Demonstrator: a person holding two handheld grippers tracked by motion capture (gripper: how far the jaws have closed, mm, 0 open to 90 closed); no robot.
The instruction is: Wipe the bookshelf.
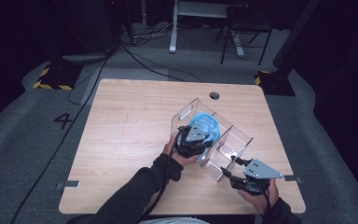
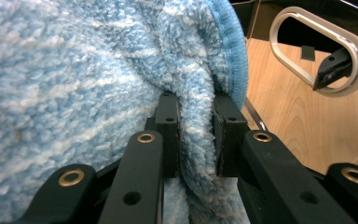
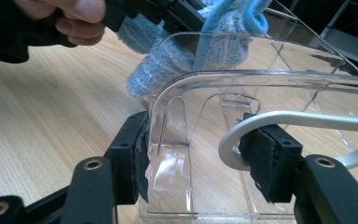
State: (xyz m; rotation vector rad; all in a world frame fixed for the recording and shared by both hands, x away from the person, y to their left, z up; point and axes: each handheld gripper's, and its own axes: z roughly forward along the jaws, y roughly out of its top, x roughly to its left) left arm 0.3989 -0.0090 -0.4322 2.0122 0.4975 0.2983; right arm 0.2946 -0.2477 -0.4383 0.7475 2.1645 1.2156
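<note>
Your left tool (image 2: 195, 135) is clenched on a fold of the fluffy blue-and-white striped cloth (image 2: 74, 70), a soft, thick-piled towel with a stitched blue hem, held over the end compartment of the clear plastic organizer (image 1: 223, 140) on the pale wood-grain desk (image 1: 130, 121). Your right tool (image 3: 205, 144) straddles the near end wall of that rigid, glossy, divided box beside its oval handle cutout; the left pad touches the wall, but you cannot tell whether the right pad presses, and those jaws have no earlier view to compare
</note>
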